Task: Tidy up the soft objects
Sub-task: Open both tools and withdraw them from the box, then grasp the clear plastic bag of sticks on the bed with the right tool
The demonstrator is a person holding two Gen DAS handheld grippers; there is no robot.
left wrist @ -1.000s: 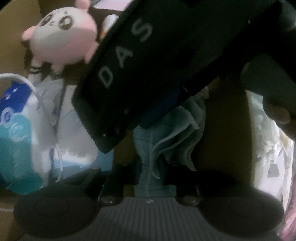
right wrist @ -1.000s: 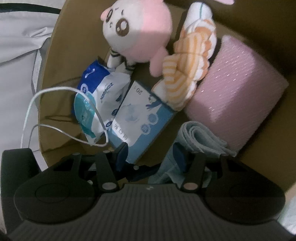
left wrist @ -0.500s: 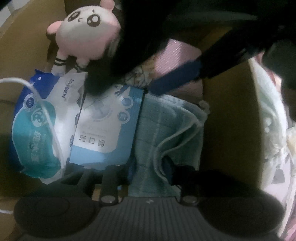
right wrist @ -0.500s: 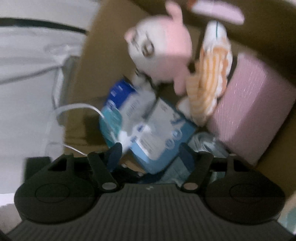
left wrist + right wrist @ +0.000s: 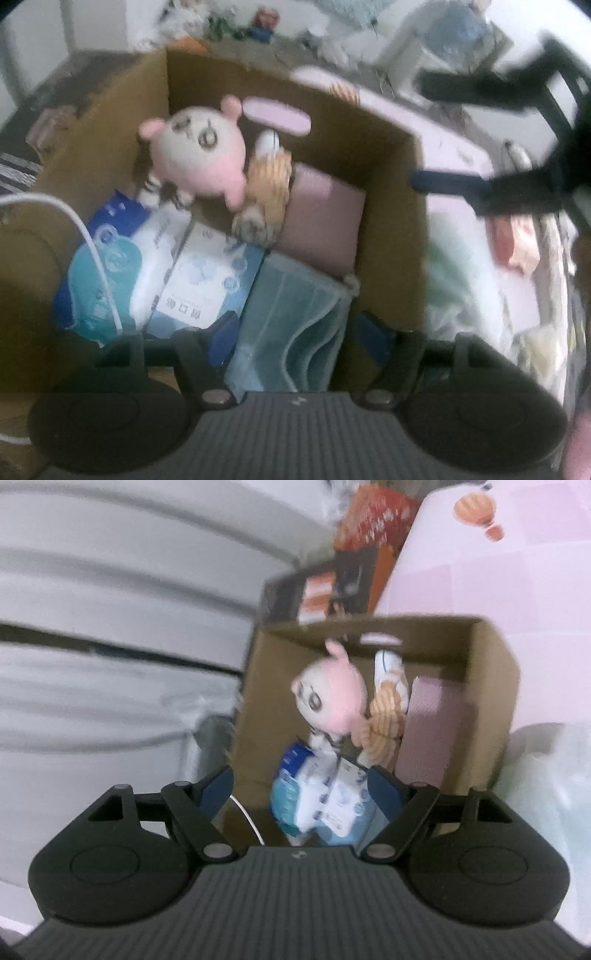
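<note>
A pale bed (image 5: 461, 236) with pink and mint bedding fills the right side of the left wrist frame. The open cardboard box (image 5: 391, 192) stands on it at centre. Just right of the box, crumpled mint cloth (image 5: 443, 280) lies on the covers, and a blurred pink item (image 5: 511, 240) lies further right.

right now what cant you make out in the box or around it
- Folded teal towel: near end hidden behind the left hand-held gripper in the left wrist view; not visible in the right wrist view.
- Wipes pack: label print too blurred to read.
- Box floor: covered by contents.
- Heap right of the box: motion-blurred, items unidentifiable.
</note>
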